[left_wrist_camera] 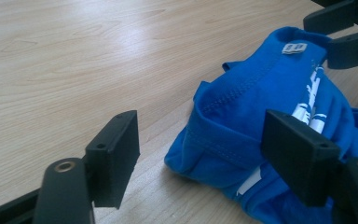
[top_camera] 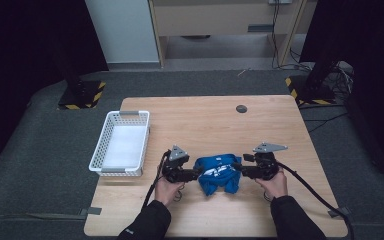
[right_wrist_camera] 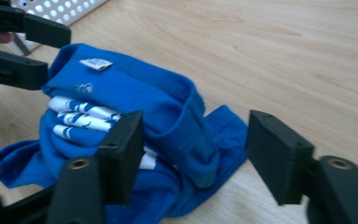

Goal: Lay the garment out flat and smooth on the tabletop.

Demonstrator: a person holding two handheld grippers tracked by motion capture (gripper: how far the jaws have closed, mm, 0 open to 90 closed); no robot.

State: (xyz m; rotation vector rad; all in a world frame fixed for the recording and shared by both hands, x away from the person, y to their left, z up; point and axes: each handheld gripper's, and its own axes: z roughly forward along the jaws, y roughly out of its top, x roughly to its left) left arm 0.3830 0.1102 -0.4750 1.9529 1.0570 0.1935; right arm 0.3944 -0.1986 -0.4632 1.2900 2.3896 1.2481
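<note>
While the blue shirt (top_camera: 219, 175) lies crumpled on the counter (top_camera: 205, 125) near me, I have both grippers flanking it. Left gripper (left_wrist_camera: 200, 154) and right gripper (right_wrist_camera: 196, 154) stand apart, clamping nothing; grasping and everything after remains.

A crumpled blue garment (top_camera: 219, 175) with white print lies on the table.

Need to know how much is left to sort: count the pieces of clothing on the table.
1: a crumpled blue shirt near the table's front edge, right of the white basket. Its folds could hide something smaller.
</note>
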